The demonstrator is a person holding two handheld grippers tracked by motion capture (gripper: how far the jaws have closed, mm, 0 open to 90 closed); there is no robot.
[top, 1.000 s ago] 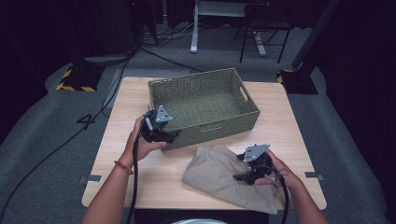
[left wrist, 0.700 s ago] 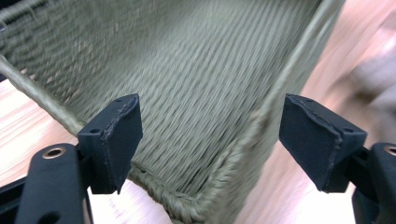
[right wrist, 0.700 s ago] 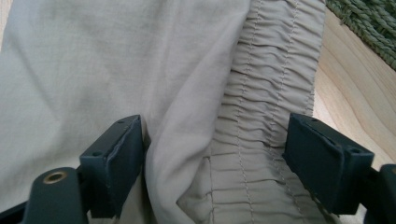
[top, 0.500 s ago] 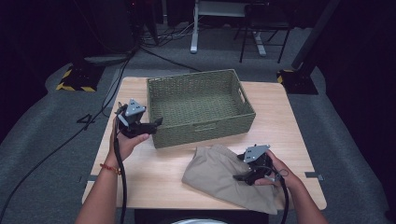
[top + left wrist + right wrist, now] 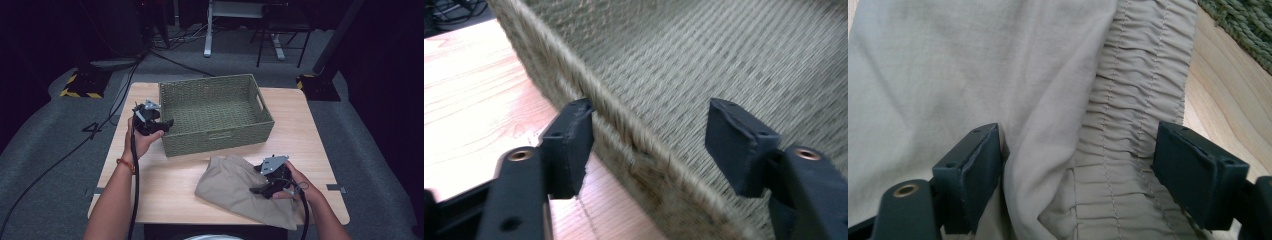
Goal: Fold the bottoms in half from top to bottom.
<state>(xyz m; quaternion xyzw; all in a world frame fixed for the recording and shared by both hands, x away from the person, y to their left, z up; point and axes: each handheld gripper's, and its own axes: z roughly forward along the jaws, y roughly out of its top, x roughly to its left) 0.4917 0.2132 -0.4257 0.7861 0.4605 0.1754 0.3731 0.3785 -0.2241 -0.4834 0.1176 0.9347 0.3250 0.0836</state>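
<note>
A green woven basket (image 5: 220, 137) stands on the far half of the wooden table (image 5: 295, 125). My left gripper (image 5: 167, 125) is at the basket's near left corner. In the left gripper view its jaws (image 5: 651, 130) straddle the basket's rim (image 5: 619, 125); they have just been closing, one pad is against the outside, and the other stands off inside. A crumpled khaki garment (image 5: 230, 185) lies in front of the basket. My right gripper (image 5: 257, 181) rests on it, open, with the gathered waistband (image 5: 1128, 125) between its jaws (image 5: 1078, 165).
The basket has a cut-out handle (image 5: 260, 101) in its right wall. Bare wood shows left of the basket (image 5: 469, 90) and along the table's right side. Cables (image 5: 75, 145) trail over the grey floor, and desk legs (image 5: 207, 30) stand beyond the table.
The left hand moved from the basket's front wall to its left corner, and its jaws now straddle the rim. The right hand and the garment have not moved.
</note>
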